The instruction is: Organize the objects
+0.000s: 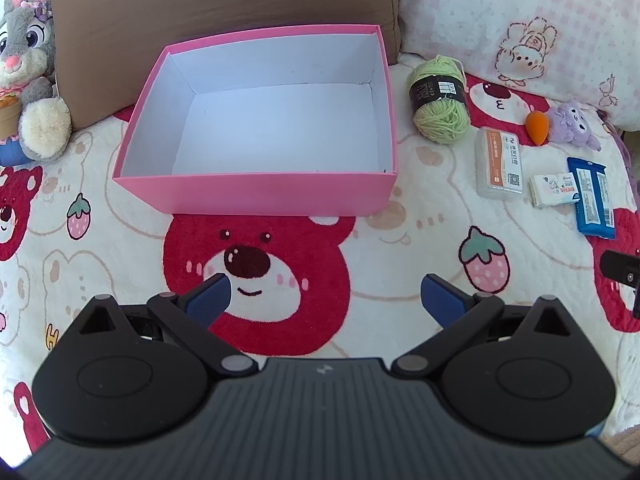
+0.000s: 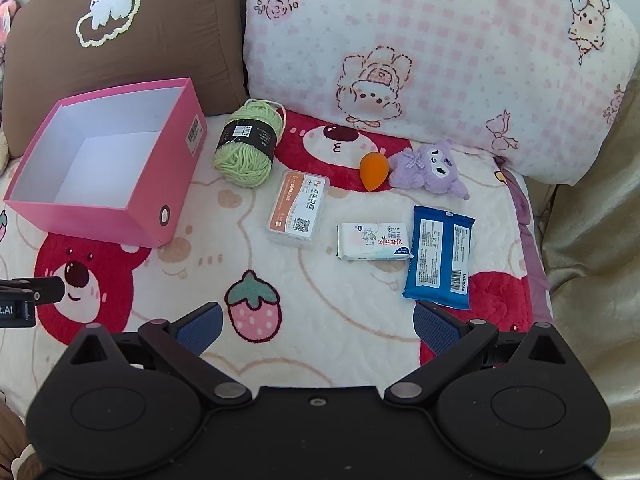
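An empty pink box (image 1: 256,194) (image 2: 100,222) with a white inside sits on the bear-print blanket (image 1: 400,248) (image 2: 320,280). To its right lie a green yarn ball (image 1: 439,100) (image 2: 249,142), a clear plastic case (image 1: 498,163) (image 2: 299,214), an orange sponge (image 1: 537,128) (image 2: 373,171), a purple plush (image 1: 571,125) (image 2: 429,166), a white tissue pack (image 1: 554,190) (image 2: 374,241) and a blue wipes pack (image 1: 593,198) (image 2: 440,256). My left gripper (image 1: 325,300) hangs open in front of the box. My right gripper (image 2: 318,326) hangs open just short of the packs. Neither holds anything.
A brown cushion (image 1: 224,4) (image 2: 120,24) and a pink checked pillow (image 1: 520,20) (image 2: 432,48) stand behind the objects. A grey rabbit plush (image 1: 28,64) sits left of the box. A beige cover (image 2: 592,240) drops off at the right.
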`<state>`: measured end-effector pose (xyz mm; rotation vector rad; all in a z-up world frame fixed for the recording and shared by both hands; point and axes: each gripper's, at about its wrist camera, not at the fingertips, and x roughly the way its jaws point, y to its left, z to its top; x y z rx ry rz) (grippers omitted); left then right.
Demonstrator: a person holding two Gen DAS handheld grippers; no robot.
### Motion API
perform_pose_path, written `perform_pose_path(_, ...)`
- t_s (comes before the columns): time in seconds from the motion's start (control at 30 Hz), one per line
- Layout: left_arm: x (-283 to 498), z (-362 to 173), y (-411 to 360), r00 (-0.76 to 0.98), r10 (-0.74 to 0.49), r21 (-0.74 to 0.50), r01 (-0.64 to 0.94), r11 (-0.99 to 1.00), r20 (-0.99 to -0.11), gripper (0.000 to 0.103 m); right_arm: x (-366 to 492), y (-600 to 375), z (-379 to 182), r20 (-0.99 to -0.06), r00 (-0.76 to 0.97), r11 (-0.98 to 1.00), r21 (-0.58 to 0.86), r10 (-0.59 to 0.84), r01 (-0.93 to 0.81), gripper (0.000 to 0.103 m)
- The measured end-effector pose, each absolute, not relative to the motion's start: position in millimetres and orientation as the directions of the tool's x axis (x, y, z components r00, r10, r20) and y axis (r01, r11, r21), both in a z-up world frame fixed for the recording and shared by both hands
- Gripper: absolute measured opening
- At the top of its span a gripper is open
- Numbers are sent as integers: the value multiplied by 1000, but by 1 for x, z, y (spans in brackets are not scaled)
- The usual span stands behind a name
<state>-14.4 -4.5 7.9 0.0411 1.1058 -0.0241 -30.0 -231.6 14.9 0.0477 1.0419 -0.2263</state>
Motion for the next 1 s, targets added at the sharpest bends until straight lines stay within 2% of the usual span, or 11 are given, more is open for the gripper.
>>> perform_pose_path(0.27,-19,14,1,444,20,27,8,1000,-896,103,-34,-231,17,-860,486,980,-72,-155,186,103)
perform_pose_path(0.83,-27,10,6,458,-87,-99,-2,995,-885,103,-33,-228,13,-862,481,981,-83,-160,178,103)
perform_pose_path(1.0,-28,12,5,464,-88,-96,7,995,-881,103,-32,-227,13,-861,483,981,-83,-159,175,103)
